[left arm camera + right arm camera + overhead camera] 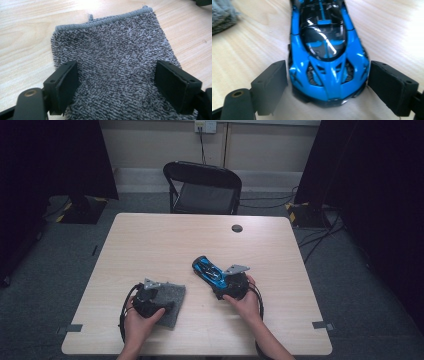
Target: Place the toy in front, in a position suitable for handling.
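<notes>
Left gripper (117,87) wide over grey cloth (112,57); right gripper (328,87) wide — straddling blue toy car (324,57)

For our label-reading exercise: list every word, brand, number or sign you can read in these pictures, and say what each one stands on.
None can be read.
Blue toy car: blue and black bodywork, no lettering or number seen.
Grey cloth: plain towelling, no tag text.
Wall socket behind the chair: too small to read.
Yellow-black hazard stripes on the stand bases: a warning pattern, no words.
</notes>
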Demonstrator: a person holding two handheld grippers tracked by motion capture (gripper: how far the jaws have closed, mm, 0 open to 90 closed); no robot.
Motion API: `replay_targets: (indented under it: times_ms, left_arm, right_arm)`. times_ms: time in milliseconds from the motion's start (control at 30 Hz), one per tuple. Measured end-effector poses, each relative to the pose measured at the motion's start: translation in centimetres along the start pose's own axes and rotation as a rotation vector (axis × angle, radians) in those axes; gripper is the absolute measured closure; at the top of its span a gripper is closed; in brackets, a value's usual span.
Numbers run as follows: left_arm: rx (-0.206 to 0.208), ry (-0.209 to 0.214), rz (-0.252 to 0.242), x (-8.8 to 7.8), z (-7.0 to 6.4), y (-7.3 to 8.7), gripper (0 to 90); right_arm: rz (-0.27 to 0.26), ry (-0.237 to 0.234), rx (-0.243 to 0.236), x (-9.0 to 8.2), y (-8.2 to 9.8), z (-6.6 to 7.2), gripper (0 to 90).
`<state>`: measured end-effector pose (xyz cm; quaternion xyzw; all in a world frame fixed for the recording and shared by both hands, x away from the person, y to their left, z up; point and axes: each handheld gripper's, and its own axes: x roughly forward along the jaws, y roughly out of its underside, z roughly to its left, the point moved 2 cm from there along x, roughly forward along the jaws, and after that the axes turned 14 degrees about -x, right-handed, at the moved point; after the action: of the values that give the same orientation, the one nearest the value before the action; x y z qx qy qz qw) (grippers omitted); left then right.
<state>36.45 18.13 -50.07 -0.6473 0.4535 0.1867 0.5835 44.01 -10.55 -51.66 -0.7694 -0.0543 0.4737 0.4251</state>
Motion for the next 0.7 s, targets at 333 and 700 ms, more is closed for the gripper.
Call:
replay_targets:
  times_ms: [333,700]
  left_arm:
    - [0.025,0.001,-0.053,0.1,0.1,0.6,18.3]
    - [0.037,0.023,-0.046,0.0,0.3,0.6,18.8]
  right_arm:
    - [-0.015,-0.014,0.01,-0.5,0.5,-0.1,22.8]
    - [-0.037,-0.095,-0.063,-0.9,1.4,-1.8,22.9]
